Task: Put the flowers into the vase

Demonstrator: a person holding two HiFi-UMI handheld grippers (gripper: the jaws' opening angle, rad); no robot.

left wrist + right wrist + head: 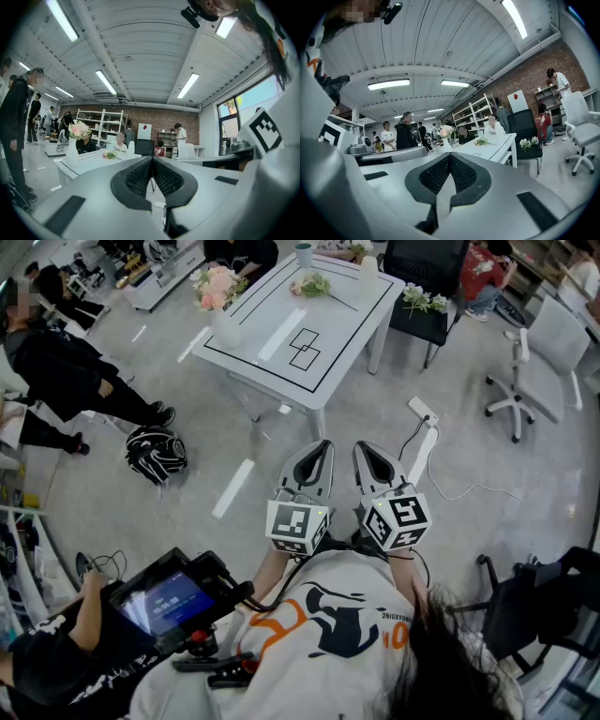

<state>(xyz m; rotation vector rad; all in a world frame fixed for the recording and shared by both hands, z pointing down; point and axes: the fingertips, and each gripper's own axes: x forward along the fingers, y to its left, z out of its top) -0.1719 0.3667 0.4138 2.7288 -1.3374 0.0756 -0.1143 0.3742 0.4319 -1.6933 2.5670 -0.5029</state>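
Head view: tapered white vase

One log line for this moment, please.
position: away from table | left gripper: shut, empty | right gripper: shut, empty | vase: on table corner, pink flowers in it | loose flower: lying on table

A white worktop is standing on the pale floor, a thin black line running just inside its edges. At its left corner a white vase is standing upright, already holding pink flowers. Toward the far edge a loose flower sprig is lying flat. A teal cup is sitting at the far corner, and a white bottle is standing by the right corner. Two small black-outlined squares are showing near the middle.
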